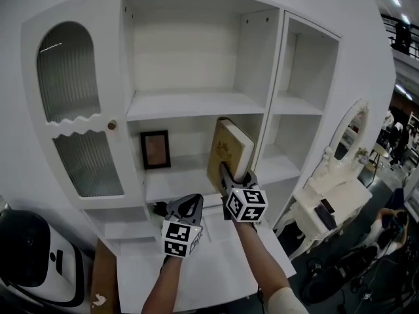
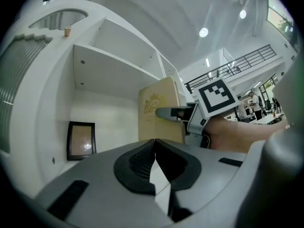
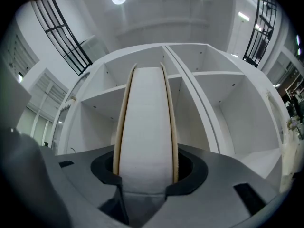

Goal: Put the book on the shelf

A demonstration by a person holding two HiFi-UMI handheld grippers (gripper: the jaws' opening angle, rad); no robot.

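Note:
A tan hardcover book (image 1: pixel 229 154) with a gold emblem stands upright at the right end of the white cabinet's middle shelf (image 1: pixel 177 182), close to the divider. My right gripper (image 1: pixel 234 177) is shut on its lower edge; in the right gripper view the white page block (image 3: pixel 146 127) fills the gap between the jaws. From the left gripper view the book (image 2: pixel 159 110) shows with the right gripper (image 2: pixel 178 113) clamped on it. My left gripper (image 1: pixel 185 209) hangs below the shelf's front edge, jaws together with nothing in them (image 2: pixel 155 148).
A small dark picture frame (image 1: pixel 155 149) leans at the back left of the same shelf. The cabinet has a glass door (image 1: pixel 78 120) at left and narrow side shelves (image 1: pixel 294 110) at right. A white dressing table (image 1: pixel 330 201) stands to the right, a white counter (image 1: pixel 216 267) below.

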